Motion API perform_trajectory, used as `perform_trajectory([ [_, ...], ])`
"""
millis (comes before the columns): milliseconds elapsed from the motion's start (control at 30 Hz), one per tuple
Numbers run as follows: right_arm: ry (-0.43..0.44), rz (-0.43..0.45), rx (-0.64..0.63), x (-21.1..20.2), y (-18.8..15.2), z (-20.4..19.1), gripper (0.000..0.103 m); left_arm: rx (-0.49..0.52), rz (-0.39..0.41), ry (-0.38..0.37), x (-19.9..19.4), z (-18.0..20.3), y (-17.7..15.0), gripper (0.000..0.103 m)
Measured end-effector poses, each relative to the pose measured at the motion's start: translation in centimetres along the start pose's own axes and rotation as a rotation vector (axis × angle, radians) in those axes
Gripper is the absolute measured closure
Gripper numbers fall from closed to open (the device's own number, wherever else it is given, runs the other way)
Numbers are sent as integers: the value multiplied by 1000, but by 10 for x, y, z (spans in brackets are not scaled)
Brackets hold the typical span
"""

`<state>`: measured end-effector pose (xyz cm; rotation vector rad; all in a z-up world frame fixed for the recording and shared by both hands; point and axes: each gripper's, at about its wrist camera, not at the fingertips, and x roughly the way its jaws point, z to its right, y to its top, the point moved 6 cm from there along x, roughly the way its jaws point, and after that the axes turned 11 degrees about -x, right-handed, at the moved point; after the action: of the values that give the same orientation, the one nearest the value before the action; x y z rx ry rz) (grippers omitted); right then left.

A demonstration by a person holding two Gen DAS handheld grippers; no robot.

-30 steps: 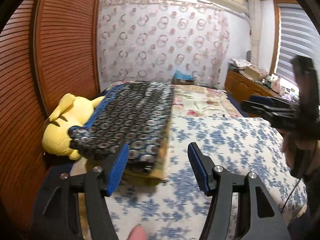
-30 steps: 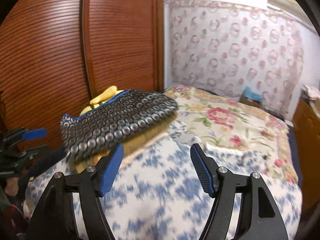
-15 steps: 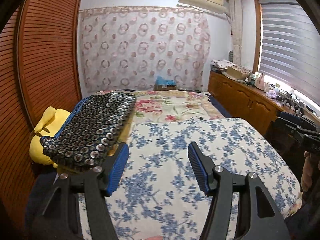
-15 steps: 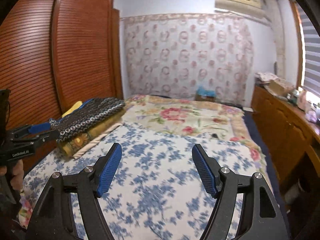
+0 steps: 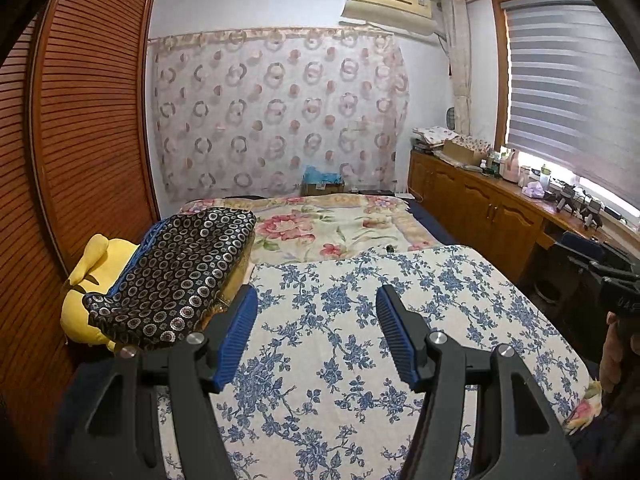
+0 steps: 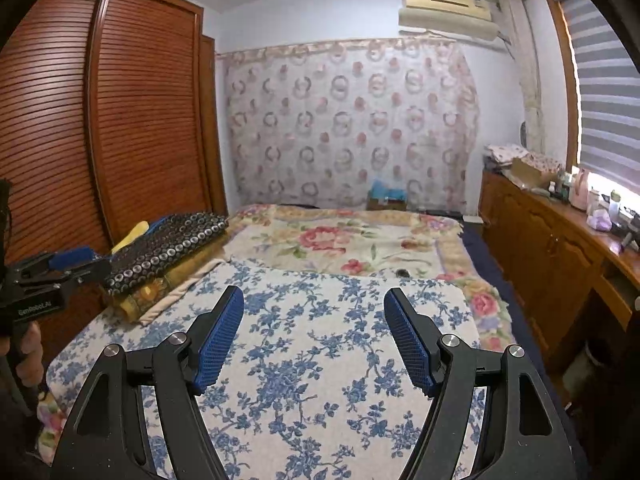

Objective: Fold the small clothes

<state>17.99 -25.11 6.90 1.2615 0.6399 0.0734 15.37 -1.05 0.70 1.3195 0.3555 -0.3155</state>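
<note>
A folded dark garment with a ring pattern [image 5: 176,276] lies on a yellowish pillow at the bed's left edge; it also shows in the right wrist view [image 6: 168,246]. My left gripper [image 5: 316,308] is open and empty, held above the blue-flowered sheet [image 5: 360,340], to the right of the garment. My right gripper [image 6: 314,312] is open and empty above the same sheet [image 6: 320,360]. Each gripper shows at the edge of the other's view: the right one [image 5: 612,280], the left one [image 6: 48,276].
A yellow plush toy [image 5: 86,280] sits behind the garment by the wooden louvred wardrobe [image 5: 80,140]. A rose-print blanket [image 5: 332,224] covers the far half of the bed. A wooden cabinet with clutter [image 5: 500,208] runs along the right under the window.
Both grippers have pulled back and up from the folded garment, turning toward the middle of the bed. The garment stays on the pillow.
</note>
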Motion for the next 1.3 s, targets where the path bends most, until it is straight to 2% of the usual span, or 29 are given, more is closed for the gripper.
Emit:
perform_trajectory([
  [1300, -15, 3, 10, -8, -5, 5, 28, 7, 12, -13, -8, 7, -1, 42],
])
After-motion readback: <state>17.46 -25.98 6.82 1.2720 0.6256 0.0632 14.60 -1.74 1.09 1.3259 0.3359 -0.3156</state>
